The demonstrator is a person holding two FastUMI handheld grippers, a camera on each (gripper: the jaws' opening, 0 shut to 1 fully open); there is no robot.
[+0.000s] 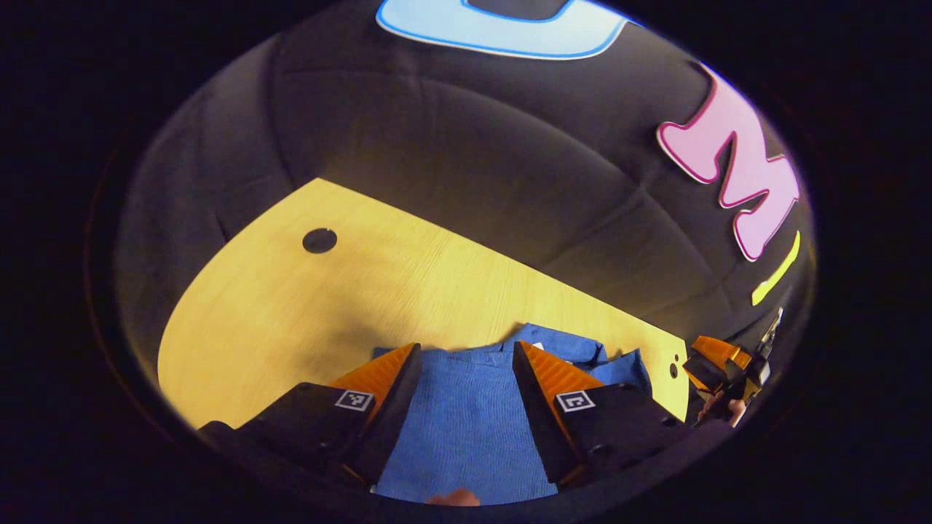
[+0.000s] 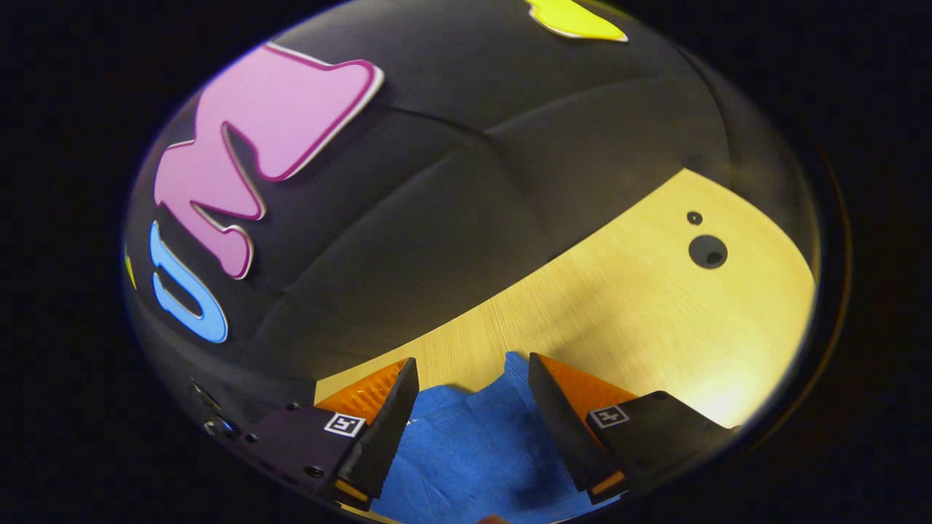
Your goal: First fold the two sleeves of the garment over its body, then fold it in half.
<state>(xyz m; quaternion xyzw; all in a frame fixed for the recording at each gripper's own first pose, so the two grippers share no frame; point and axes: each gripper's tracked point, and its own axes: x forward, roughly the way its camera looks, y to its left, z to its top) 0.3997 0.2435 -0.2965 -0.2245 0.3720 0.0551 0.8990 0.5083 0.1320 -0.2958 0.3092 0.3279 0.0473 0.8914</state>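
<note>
Pale wood table (image 1: 306, 306) bears a blue garment (image 1: 466, 422).

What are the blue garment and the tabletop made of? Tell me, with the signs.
Blue garment: looks like knitted fabric, matte, with fine ribbed rows and soft folds. Tabletop: likely wood or wood-look laminate, smooth with a slight sheen; pale straight grain lines show. Which, I cannot tell.

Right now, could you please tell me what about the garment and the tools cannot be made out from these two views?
- Blue garment, left gripper view: sleeves and lower body cut off by the bottom edge and the left tool.
- Fold state: unclear in both views.
- Right tool, right gripper view: fabric contact unclear.
- Far tool: too small at the edge.
</note>
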